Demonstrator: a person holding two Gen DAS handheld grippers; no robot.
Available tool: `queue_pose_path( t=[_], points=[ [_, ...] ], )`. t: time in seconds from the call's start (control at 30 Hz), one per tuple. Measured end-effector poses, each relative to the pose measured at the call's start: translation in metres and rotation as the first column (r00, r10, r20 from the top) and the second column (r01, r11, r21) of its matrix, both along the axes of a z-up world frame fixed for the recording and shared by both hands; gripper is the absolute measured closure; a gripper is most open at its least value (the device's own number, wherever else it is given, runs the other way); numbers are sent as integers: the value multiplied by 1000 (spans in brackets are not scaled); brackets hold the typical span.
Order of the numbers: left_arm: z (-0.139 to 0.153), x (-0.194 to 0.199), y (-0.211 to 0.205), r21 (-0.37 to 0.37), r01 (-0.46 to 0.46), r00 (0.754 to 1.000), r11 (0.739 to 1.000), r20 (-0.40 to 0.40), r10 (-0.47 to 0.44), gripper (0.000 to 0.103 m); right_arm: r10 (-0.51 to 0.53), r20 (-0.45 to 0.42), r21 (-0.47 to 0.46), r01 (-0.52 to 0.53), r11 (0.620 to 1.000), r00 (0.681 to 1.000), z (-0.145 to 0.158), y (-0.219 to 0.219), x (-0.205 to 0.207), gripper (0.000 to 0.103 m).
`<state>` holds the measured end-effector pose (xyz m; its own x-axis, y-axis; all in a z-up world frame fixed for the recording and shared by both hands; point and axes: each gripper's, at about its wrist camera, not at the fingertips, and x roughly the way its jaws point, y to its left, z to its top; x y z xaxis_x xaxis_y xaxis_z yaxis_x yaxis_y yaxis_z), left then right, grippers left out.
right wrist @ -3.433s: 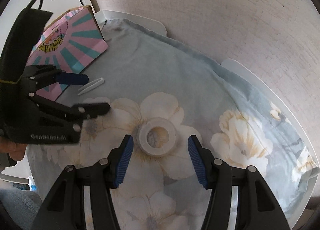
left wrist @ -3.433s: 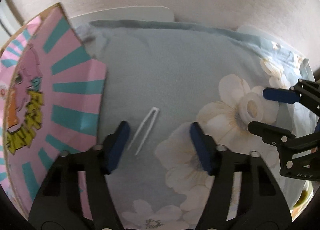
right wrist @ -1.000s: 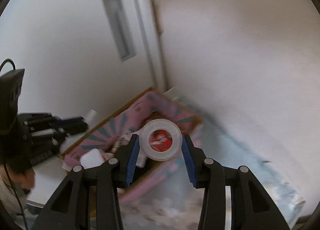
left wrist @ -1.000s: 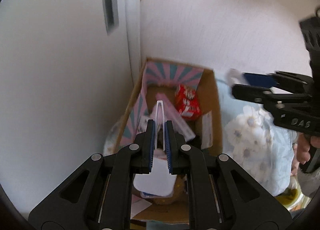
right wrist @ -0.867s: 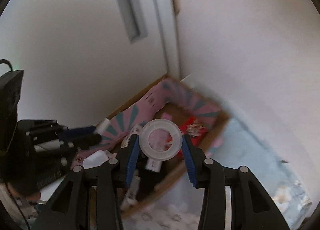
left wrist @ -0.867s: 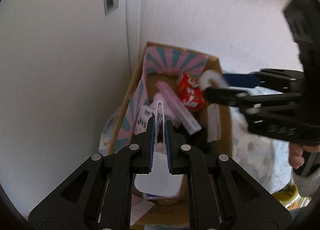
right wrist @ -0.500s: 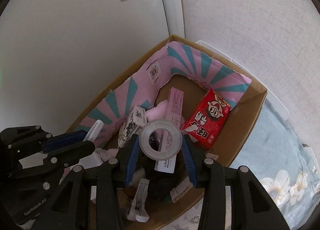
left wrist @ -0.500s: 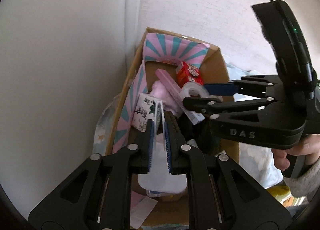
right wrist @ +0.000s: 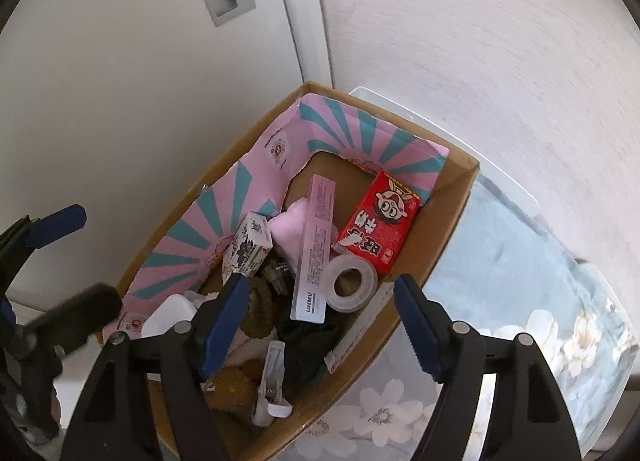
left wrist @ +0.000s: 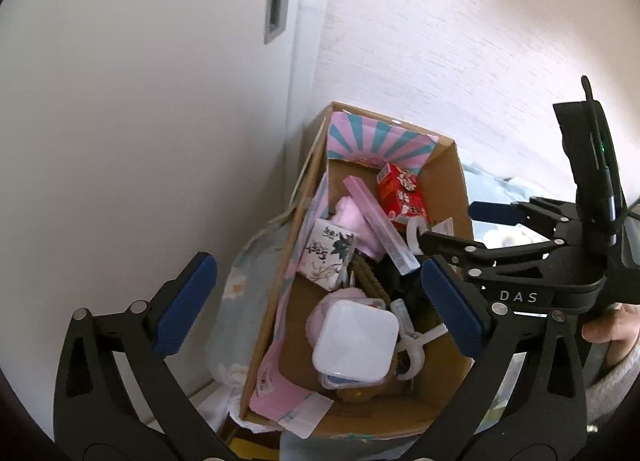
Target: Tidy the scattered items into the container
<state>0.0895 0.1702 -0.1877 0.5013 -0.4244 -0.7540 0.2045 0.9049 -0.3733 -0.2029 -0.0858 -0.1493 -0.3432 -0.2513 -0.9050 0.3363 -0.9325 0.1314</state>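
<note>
A cardboard box (left wrist: 458, 197) with pink and teal flaps stands in the corner; it also shows in the right wrist view (right wrist: 452, 229). It holds a red carton (right wrist: 380, 217), a pink stick box (right wrist: 316, 245), a white square case (left wrist: 354, 339) and more. A clear tape roll (right wrist: 351, 281) lies loose in the box beside the red carton. My right gripper (right wrist: 320, 321) is open and empty just above it. My left gripper (left wrist: 316, 301) is open and empty above the box. The white tweezers are not clearly visible.
White walls and a door frame (right wrist: 304, 21) close in behind and left of the box. A floral blue cloth (right wrist: 540, 301) covers the surface to the right. The right gripper (left wrist: 452, 229) reaches in from the right in the left wrist view.
Both grippers opened over the box. The tape roll dropped from the right gripper into the box; the tweezers left the left gripper.
</note>
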Motion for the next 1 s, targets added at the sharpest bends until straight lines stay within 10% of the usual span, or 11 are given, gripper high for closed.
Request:
queue_pose_path(
  t=[0.57, 1.0],
  points=[
    [24, -4, 0, 24, 17, 1000, 1000, 15, -17, 1, -52, -41, -22, 51, 998, 998, 30, -9, 8, 32],
    [75, 2, -27, 76, 55, 997, 996, 56, -59, 1, -337, -88, -2, 338, 941, 938, 101, 67, 43, 32]
  ],
)
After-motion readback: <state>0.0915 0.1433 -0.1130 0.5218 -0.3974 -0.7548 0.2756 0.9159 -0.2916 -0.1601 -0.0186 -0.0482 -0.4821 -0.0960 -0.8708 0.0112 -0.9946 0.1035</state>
